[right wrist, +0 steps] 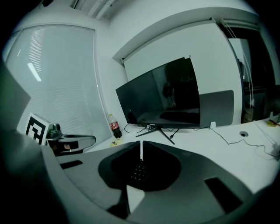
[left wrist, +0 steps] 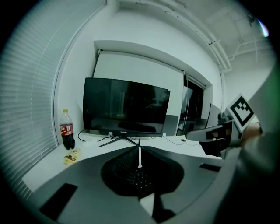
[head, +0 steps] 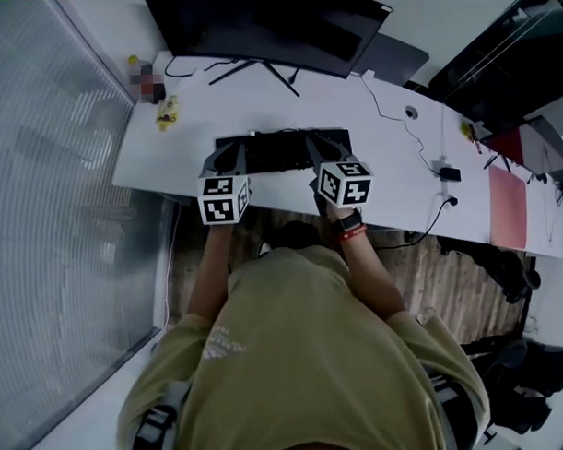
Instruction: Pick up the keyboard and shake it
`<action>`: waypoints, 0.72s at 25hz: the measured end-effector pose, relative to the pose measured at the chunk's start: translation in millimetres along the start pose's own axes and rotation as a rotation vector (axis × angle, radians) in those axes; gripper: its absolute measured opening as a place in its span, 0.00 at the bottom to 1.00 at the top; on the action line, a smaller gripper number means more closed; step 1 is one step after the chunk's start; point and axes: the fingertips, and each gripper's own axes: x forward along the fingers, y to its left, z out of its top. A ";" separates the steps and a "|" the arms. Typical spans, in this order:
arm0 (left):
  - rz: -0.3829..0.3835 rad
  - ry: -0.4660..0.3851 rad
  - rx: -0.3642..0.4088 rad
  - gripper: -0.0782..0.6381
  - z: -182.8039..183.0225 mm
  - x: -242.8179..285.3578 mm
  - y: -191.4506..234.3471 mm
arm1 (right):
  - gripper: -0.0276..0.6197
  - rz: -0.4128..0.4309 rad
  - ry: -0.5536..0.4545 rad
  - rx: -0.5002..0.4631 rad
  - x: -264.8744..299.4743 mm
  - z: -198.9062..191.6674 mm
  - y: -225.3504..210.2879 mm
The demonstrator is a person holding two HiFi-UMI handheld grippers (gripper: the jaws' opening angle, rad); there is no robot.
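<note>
A black keyboard (head: 281,151) lies flat on the white desk (head: 391,183), near its front edge, in front of the monitor. My left gripper (head: 227,160) hangs over the keyboard's left end and my right gripper (head: 317,155) over its right end. Both are shut, jaws meeting with nothing between them. In the left gripper view the closed tips of the left gripper (left wrist: 139,149) meet above dark keys (left wrist: 131,175), and the right gripper (left wrist: 213,133) shows at the right. In the right gripper view the right gripper's (right wrist: 141,145) tips meet over the keys (right wrist: 139,173); the left gripper (right wrist: 72,141) shows at the left.
A large dark monitor (head: 265,26) on a spread stand is behind the keyboard. A cola bottle (left wrist: 66,130) and a yellow packet (head: 167,113) sit at the desk's far left by the blinds. Cables (head: 427,154) and a pink sheet (head: 508,207) lie to the right.
</note>
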 end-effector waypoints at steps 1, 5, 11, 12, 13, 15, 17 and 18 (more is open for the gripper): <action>-0.009 0.015 -0.002 0.14 -3.2 3.2 2.9 | 0.08 0.004 0.013 0.013 3.1 -4.2 -4.2; -0.018 0.062 -0.015 0.14 -17.2 18.9 19.0 | 0.08 -0.001 0.050 0.049 14.8 -18.9 -30.9; 0.000 0.141 -0.029 0.14 -44.1 46.0 47.1 | 0.12 0.006 0.108 0.064 40.8 -35.1 -71.9; 0.007 0.158 -0.035 0.14 -50.2 48.4 52.1 | 0.13 0.006 0.123 0.069 45.3 -38.6 -77.1; 0.015 0.175 -0.044 0.14 -56.9 50.6 56.6 | 0.14 0.009 0.134 0.071 49.4 -41.3 -81.9; 0.034 0.204 -0.063 0.14 -70.1 59.2 62.8 | 0.15 0.017 0.151 0.067 57.5 -44.1 -94.8; 0.046 0.235 -0.074 0.15 -83.2 71.6 65.2 | 0.19 0.017 0.169 0.066 63.4 -47.7 -111.3; 0.050 0.251 -0.077 0.17 -89.7 76.8 66.1 | 0.20 0.013 0.176 0.069 65.0 -50.6 -119.2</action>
